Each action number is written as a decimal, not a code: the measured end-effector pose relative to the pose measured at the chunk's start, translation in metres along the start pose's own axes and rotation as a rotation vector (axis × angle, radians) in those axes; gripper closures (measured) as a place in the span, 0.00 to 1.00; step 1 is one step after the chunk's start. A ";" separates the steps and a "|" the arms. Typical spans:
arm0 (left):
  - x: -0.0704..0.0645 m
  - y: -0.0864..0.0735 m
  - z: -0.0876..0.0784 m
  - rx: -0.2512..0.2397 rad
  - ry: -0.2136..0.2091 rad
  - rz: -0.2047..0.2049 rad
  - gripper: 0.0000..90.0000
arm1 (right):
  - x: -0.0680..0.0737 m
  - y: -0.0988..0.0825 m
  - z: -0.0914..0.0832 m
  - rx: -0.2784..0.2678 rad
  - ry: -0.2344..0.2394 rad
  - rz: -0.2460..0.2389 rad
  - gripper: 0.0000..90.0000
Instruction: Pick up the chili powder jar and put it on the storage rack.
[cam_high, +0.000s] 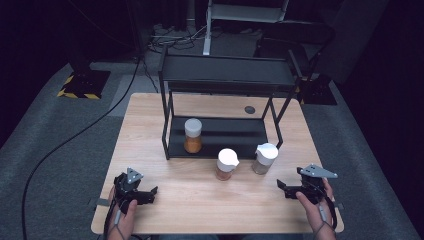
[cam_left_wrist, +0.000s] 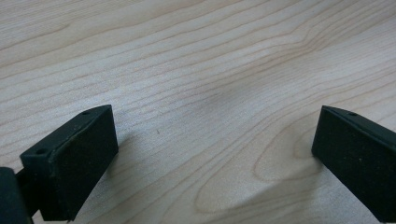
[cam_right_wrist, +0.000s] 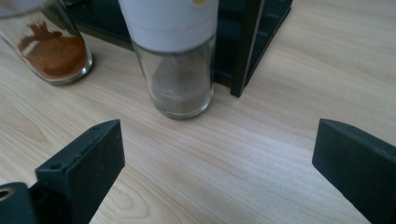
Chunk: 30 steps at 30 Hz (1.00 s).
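Both grippers are hovering with jaws spread and empty: the left gripper (cam_high: 148, 194) over bare wood, the right gripper (cam_high: 283, 187) facing the white-capped glass jar of grey spice (cam_right_wrist: 176, 60). Judging by this, shelving is barely underway: one orange-filled jar (cam_high: 193, 135) is standing on the black metal rack's (cam_high: 165, 107) lower shelf, while the grey jar and the white-lidded red-spice jar (cam_high: 226, 164) are waiting on the wooden table (cam_high: 150, 115) before it.

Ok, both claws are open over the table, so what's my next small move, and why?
Probably ease the right claw forward toward the grey-spice jar. Its jaws stand wide with nothing between them, and in the right gripper view that jar stands upright just ahead, beside the rack's front leg. The left claw faces bare table.
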<state>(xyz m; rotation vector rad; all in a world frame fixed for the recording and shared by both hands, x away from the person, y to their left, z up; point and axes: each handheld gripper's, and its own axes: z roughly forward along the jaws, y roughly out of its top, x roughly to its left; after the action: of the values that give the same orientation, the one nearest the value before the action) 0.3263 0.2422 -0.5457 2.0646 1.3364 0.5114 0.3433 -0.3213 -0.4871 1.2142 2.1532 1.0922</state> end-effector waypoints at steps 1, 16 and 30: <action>0.000 0.000 0.000 0.001 0.000 0.001 0.00 | 0.001 0.002 -0.001 -0.003 -0.001 -0.002 0.02; 0.000 0.000 0.000 0.000 0.000 -0.001 0.00 | 0.022 0.032 -0.019 -0.053 0.009 -0.019 0.03; 0.000 0.000 0.000 0.001 0.000 0.001 0.00 | 0.042 0.057 -0.029 -0.069 0.025 -0.038 0.04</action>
<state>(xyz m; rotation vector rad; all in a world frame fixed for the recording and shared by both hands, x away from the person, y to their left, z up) 0.3262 0.2423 -0.5456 2.0657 1.3363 0.5114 0.3312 -0.2806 -0.4236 1.1309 2.1297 1.1613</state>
